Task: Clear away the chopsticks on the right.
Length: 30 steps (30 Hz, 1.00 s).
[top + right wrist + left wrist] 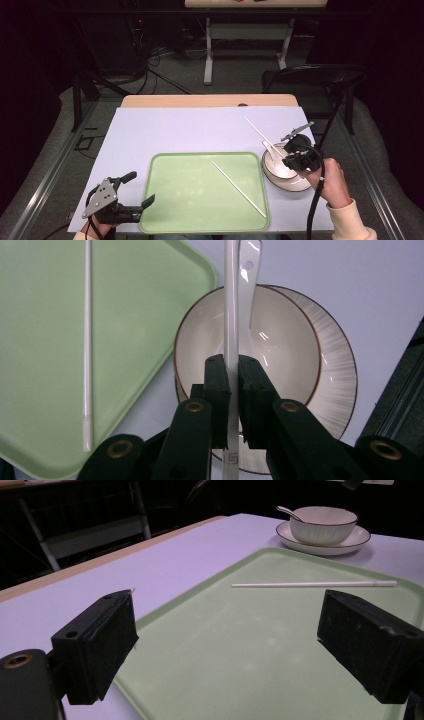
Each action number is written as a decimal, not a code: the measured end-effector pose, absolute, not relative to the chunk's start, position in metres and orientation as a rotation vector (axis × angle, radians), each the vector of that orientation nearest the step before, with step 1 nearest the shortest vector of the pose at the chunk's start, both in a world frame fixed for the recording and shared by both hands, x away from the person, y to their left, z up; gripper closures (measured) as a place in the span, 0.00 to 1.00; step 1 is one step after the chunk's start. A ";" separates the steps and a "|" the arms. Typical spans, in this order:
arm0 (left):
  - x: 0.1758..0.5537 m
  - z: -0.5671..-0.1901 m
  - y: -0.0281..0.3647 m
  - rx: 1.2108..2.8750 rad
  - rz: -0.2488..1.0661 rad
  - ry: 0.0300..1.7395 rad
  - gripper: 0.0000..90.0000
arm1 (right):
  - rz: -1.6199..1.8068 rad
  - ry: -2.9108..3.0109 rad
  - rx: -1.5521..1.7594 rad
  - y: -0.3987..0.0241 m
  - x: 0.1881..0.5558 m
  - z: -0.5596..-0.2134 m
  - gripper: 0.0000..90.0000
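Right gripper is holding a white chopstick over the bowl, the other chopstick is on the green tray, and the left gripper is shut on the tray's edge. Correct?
Not quite. The left gripper is open and holds nothing; the left gripper view shows its jaws wide apart over the green tray. The rest stands: the right gripper clamps a white chopstick above the bowl, and the other chopstick lies on the tray.

1. Pale green tray (175,210) sits on the lilac-covered worktop (165,130), near the front edge.
2. One white chopstick (239,189) lies slanted across the tray's right half.
3. White bowl (323,524) on a dark-rimmed saucer (361,539), just right of the tray, with a white spoon (248,270) leaning in it.
4. Black folding chair (320,80) beyond the far right corner.
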<state>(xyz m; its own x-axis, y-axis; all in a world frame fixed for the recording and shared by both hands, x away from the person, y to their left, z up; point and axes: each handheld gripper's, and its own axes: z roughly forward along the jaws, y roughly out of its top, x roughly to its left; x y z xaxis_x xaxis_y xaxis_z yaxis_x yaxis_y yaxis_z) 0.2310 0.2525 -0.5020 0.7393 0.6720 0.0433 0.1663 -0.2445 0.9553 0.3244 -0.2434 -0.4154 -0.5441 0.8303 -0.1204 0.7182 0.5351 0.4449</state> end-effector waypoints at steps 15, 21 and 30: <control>0.231 -0.502 0.253 1.786 0.546 0.657 0.10 | 0.477 2.551 1.219 -0.212 0.318 -0.436 0.93; 0.231 -0.502 0.253 1.786 0.546 0.655 0.10 | 0.467 2.584 1.207 -0.201 0.316 -0.445 0.93; 0.231 -0.502 0.252 1.785 0.547 0.649 0.10 | 0.447 2.629 1.205 -0.191 0.315 -0.461 0.93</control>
